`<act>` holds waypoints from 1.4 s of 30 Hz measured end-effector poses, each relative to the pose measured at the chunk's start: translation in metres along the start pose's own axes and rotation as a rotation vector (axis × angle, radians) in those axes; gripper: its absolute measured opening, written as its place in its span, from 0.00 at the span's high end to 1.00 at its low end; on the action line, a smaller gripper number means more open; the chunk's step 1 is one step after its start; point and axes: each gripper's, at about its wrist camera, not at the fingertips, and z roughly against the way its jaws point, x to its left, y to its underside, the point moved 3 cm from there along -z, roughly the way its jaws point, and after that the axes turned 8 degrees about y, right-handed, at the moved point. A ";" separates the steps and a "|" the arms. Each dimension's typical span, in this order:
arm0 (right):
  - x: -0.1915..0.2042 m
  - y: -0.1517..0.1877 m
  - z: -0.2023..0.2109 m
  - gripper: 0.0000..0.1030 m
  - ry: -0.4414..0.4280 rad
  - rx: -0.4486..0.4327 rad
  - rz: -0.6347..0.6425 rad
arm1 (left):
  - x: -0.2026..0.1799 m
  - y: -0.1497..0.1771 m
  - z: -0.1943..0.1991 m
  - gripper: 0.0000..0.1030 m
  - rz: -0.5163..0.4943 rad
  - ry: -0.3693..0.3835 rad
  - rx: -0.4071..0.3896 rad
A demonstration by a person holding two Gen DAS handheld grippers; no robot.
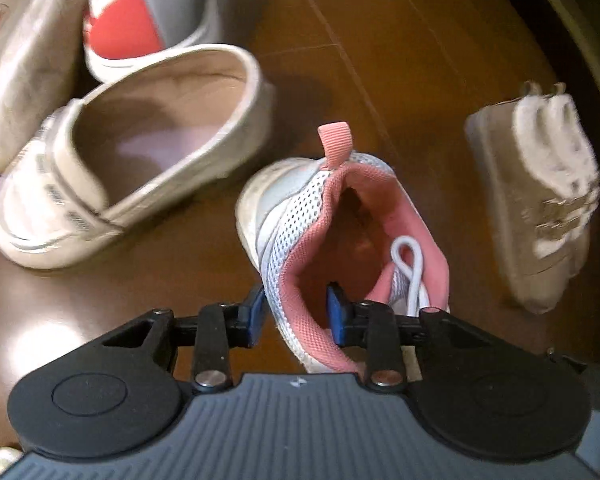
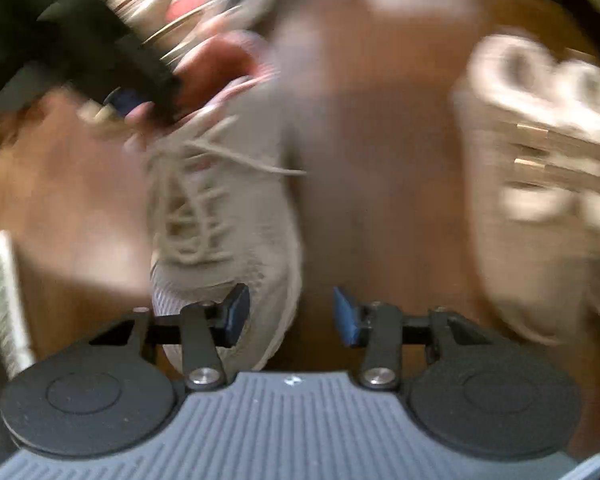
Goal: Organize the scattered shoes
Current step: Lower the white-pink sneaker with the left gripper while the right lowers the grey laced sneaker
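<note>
On the wooden floor [image 1: 400, 40], five shoes were counted; pink sneaker [image 1: 340, 240] clamped by left gripper [image 1: 296, 314], right gripper [image 2: 291, 314] parted, empty.

Pink-lined white mesh sneaker [image 1: 340, 240]

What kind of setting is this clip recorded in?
Probably a home entryway or room: a polished wooden floor strewn with worn footwear, among them a pink-lined sneaker, a beige loafer and a fuzzy slipper.
</note>
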 end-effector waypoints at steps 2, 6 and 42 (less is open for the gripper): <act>-0.009 0.004 0.014 0.35 -0.003 -0.059 -0.006 | -0.001 -0.002 0.009 0.60 0.009 -0.019 -0.038; 0.014 0.013 0.016 0.06 -0.098 -0.071 0.037 | 0.013 -0.008 0.019 0.54 0.091 -0.006 -0.062; -0.012 0.021 -0.020 0.34 0.263 -0.083 0.176 | -0.061 -0.043 -0.032 0.65 -0.122 0.065 -0.008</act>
